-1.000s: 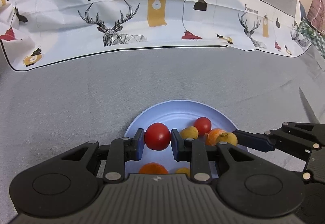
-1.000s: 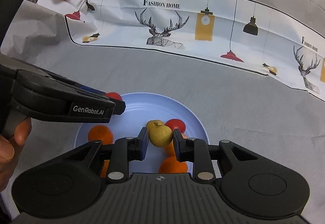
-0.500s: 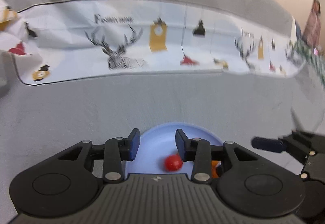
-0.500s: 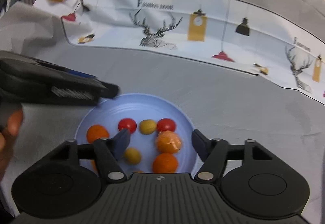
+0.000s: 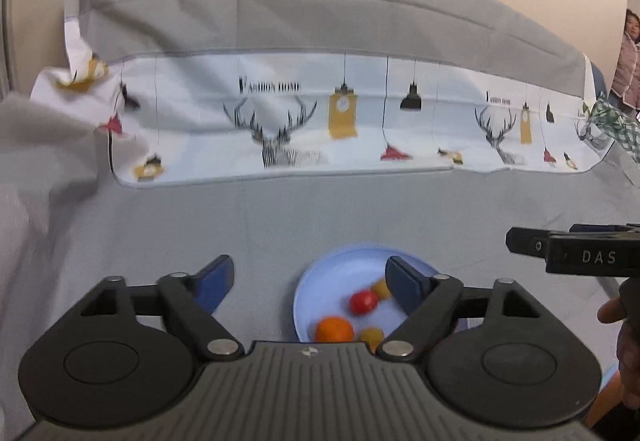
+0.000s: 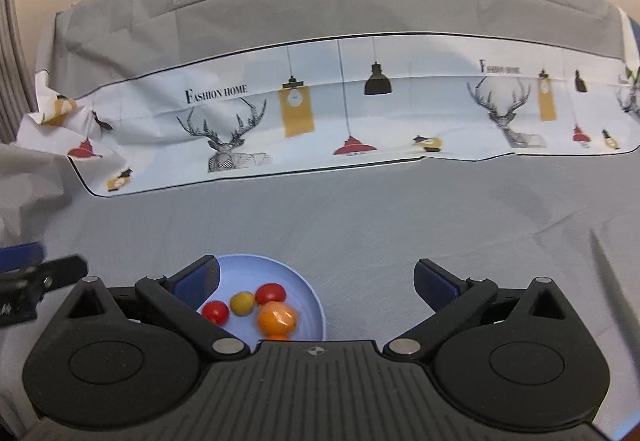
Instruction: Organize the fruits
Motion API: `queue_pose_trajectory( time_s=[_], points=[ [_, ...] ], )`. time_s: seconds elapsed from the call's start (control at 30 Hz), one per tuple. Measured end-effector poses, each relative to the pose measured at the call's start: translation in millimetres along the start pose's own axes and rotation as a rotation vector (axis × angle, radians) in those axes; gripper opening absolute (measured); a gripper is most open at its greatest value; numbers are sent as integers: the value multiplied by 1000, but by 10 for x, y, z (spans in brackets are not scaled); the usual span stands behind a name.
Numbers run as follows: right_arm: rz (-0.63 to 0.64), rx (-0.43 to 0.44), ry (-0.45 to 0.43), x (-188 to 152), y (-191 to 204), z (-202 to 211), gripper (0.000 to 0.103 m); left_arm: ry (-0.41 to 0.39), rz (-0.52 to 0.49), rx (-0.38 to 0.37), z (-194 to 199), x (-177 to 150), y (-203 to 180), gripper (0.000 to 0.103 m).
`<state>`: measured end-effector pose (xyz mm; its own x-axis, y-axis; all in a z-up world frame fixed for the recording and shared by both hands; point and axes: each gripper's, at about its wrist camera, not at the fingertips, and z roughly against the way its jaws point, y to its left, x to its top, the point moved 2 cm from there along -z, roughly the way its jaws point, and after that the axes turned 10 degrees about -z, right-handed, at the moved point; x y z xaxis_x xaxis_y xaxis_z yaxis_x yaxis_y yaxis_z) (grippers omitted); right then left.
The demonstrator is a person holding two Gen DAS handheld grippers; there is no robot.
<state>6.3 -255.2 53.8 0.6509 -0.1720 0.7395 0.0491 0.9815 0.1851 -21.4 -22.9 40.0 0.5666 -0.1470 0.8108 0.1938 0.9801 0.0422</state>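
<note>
A pale blue plate lies on the grey cloth and holds several small fruits. In the left wrist view I see a red tomato, an orange and a yellow fruit. The right wrist view shows two red tomatoes, a yellow fruit and an orange. My left gripper hangs above and behind the plate, its jaws opening with nothing between them. My right gripper is also raised, its jaws opening wide and empty.
A white printed strip with deer and lamps runs across the far side of the grey tablecloth. The other gripper's tip shows at each view's side. A person stands far right.
The left gripper let go of a red tomato and the right one a yellow fruit, both into the plate. Both jaws spread wide and both grippers rose and drew back.
</note>
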Motion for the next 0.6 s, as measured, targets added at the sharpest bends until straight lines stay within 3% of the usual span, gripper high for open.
queue_pose_trajectory(
  time_s=[0.07,0.17,0.4,0.6],
  points=[
    [-1,-25,17,-44,13,56,102,43,-12,-22,-13,-53,-47,87],
    [1,-43,31,-131,53,161,102,92,-43,-13,-23,-145,-130,103],
    [38,-58,78,-383,164,322,102,180,-37,57,122,-415,-292,103],
    [105,-89,108,-517,217,335,102,298,12,42,84,-585,-301,103]
  ],
)
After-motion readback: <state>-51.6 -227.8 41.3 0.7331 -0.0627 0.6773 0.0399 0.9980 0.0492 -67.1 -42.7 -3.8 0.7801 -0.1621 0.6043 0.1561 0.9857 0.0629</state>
